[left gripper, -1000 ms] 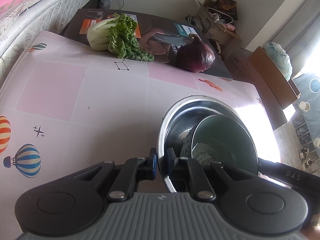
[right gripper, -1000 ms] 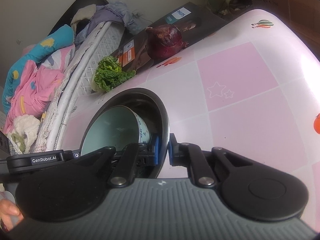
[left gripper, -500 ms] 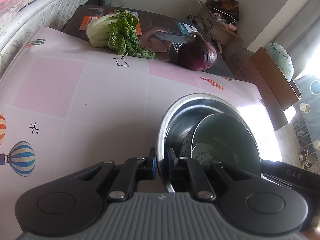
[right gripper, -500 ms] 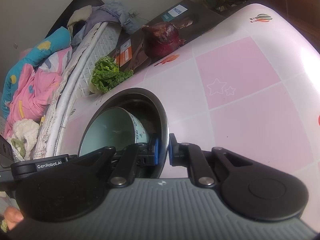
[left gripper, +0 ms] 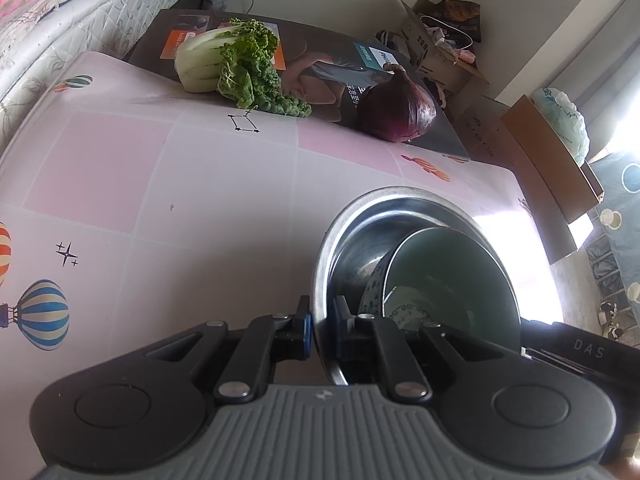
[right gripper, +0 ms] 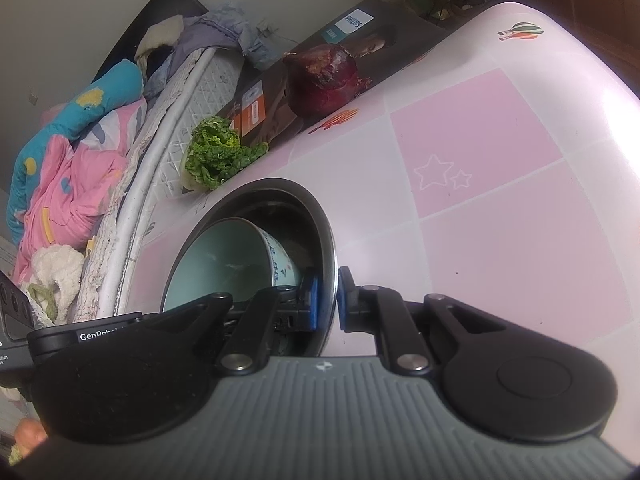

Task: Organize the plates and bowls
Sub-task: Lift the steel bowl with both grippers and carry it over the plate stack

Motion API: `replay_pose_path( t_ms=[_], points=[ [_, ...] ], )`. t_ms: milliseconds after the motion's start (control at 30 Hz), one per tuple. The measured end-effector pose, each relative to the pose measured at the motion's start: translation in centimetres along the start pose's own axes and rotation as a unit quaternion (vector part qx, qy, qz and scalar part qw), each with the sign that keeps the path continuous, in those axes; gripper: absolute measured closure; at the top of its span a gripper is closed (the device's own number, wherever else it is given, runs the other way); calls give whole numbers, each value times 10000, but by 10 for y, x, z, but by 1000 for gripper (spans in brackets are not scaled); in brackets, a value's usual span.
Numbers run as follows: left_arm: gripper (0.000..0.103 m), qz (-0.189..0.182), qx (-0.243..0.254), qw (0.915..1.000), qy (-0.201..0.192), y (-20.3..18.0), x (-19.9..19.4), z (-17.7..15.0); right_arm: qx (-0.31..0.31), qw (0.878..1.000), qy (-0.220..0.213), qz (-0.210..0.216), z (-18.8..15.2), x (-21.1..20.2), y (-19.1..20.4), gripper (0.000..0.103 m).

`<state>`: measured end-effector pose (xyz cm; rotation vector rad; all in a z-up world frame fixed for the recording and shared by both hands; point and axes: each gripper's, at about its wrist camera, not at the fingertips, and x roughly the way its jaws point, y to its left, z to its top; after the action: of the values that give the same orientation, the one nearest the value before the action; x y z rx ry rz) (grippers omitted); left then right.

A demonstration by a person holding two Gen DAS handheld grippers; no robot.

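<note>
A steel bowl (left gripper: 352, 236) (right gripper: 280, 196) is held over the pink checked tablecloth (left gripper: 200, 200) (right gripper: 500, 220). Inside it leans a pale green ceramic bowl (left gripper: 448, 276) (right gripper: 224, 260) with a patterned outside, tilted on its side. My left gripper (left gripper: 320, 326) is shut on the steel bowl's near left rim, one pad outside and one inside. My right gripper (right gripper: 328, 300) is shut on the opposite rim in the same way. Each gripper's body shows at the edge of the other's view.
A leafy cabbage (left gripper: 232, 60) (right gripper: 216, 152) and a red cabbage (left gripper: 400, 108) (right gripper: 324, 76) lie at the table's far edge on a dark printed box (left gripper: 320, 68). A mattress (left gripper: 80, 20) with bedding (right gripper: 68, 152) runs along one side. Cardboard boxes (left gripper: 552, 168) stand on the floor beyond.
The views shifted slightly, the cabbages sliding a little in frame. Both grippers keep their hold on the steel bowl's rim and the green bowl stays tilted inside.
</note>
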<state>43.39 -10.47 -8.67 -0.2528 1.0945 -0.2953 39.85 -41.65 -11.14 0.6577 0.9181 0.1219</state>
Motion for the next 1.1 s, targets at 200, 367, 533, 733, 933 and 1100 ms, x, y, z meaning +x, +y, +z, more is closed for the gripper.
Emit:
replay_pose_path(
  t_ms=[200,367,533,733,933,1100],
  points=[
    [93,9,-10,10000,-36,-1,-2,-1,3,10000,-9,-8,-1,-1,1,94],
    [93,9,3,10000,-52,-2,-3,0,12,10000,-16,7,-1,-3,1,93],
    [93,14,12,10000,-55,-2,-4,-1,14,10000,-15,10,-1,-3,0,93],
    [93,29,23,10000,-78,-3,-4,-1,25,10000,-17,13,-1,-3,0,93],
    [93,18,9,10000,-84,-4,-5,-1,32,10000,-16,16,-1,-3,0,93],
    [93,16,7,9999,-113,-5,-7,0,34,10000,-37,32,0,-5,1,93]
  ],
)
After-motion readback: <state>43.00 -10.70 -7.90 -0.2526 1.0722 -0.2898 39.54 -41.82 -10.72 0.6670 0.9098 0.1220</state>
